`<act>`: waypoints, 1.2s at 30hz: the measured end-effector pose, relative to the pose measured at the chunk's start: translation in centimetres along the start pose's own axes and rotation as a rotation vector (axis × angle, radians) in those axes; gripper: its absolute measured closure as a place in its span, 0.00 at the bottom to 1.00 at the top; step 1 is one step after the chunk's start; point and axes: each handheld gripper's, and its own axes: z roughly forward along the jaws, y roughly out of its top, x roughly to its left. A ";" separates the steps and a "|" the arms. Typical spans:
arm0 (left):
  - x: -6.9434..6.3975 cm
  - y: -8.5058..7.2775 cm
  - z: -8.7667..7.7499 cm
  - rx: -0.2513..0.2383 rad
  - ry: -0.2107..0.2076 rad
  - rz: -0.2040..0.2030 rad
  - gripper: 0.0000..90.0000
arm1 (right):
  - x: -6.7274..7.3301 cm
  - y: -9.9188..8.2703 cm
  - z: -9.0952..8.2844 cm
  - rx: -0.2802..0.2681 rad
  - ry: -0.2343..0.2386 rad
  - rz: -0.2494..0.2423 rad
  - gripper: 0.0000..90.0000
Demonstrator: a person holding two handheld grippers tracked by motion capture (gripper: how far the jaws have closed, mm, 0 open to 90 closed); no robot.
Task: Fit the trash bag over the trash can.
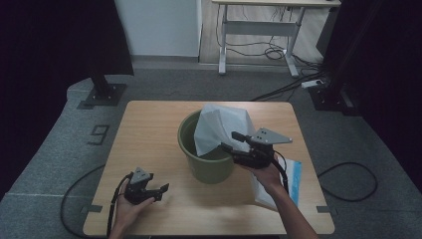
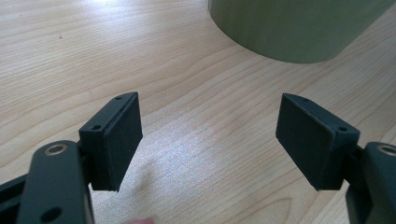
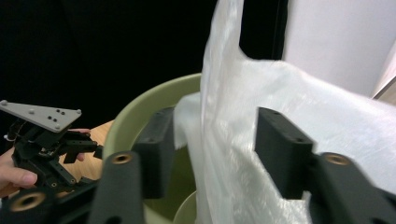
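Where two grippers work, one green bucket (image 1: pixel 206 162), one white bag (image 1: pixel 219 127)

Dim high view, dark edges; bright glare, blur in gripper views.

White translucent bag (image 1: pixel 219 127) crumpled, standing half inside green bucket (image 1: pixel 209 167); bucket upright mid-table.
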 end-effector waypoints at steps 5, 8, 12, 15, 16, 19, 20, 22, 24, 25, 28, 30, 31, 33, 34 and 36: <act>0.1 -0.1 0.0 -0.004 -0.002 -0.010 0.25 | 0.1 -0.4 -1.2 0.004 -0.002 -0.026 0.38; 0.1 -0.1 -0.1 -0.006 -0.001 -0.011 0.25 | 0.0 -1.0 -1.9 0.002 -0.007 -0.017 0.36; 0.1 -0.1 0.0 -0.013 0.003 -0.008 0.25 | -0.3 -3.0 -3.4 -0.002 -0.043 -0.008 0.33; -0.1 -0.1 0.0 -0.020 0.007 -0.008 0.25 | -0.4 -4.9 -4.6 -0.022 -0.095 -0.008 0.31; -0.1 -0.1 0.0 -0.023 0.008 -0.009 0.25 | -0.5 -5.8 -5.0 -0.025 -0.114 0.001 0.30; -0.3 0.0 0.0 -0.029 0.014 -0.010 0.25 | -0.7 -7.7 -5.6 -0.016 -0.138 0.022 0.28; -0.4 0.1 0.1 -0.029 0.011 -0.006 0.26 | -0.9 -9.0 -5.8 -0.005 -0.149 0.041 0.27; -0.6 0.2 0.2 -0.027 0.015 -0.003 0.25 | -1.0 -9.6 -5.8 0.001 -0.149 0.057 0.27; -0.9 0.4 0.2 -0.026 0.022 0.004 0.25 | -1.1 -10.9 -5.6 0.017 -0.155 0.074 0.27; -1.0 0.5 0.1 -0.028 0.023 0.004 0.25 | -1.2 -11.5 -5.4 0.027 -0.157 0.081 0.27; -1.3 1.0 -0.2 -0.040 0.028 0.015 0.25 | -1.5 -13.0 -4.9 0.069 -0.177 0.091 0.28; -1.6 1.5 -0.5 -0.056 0.026 0.021 0.25 | -1.8 -13.8 -4.8 0.073 -0.176 0.100 0.37; -1.7 1.7 -0.7 -0.065 0.023 0.024 0.25 | -1.8 -13.8 -4.8 0.073 -0.176 0.100 0.37; -1.9 2.3 -1.1 -0.084 0.016 0.031 0.25 | -2.1 -14.2 -4.9 0.077 -0.179 0.102 0.64; -2.0 2.6 -1.3 -0.091 0.016 0.034 0.25 | -2.1 -14.2 -4.9 0.077 -0.179 0.102 0.64; -2.2 3.3 -1.7 -0.111 0.012 0.035 0.25 | -2.3 -13.9 -5.2 0.054 -0.192 0.107 0.83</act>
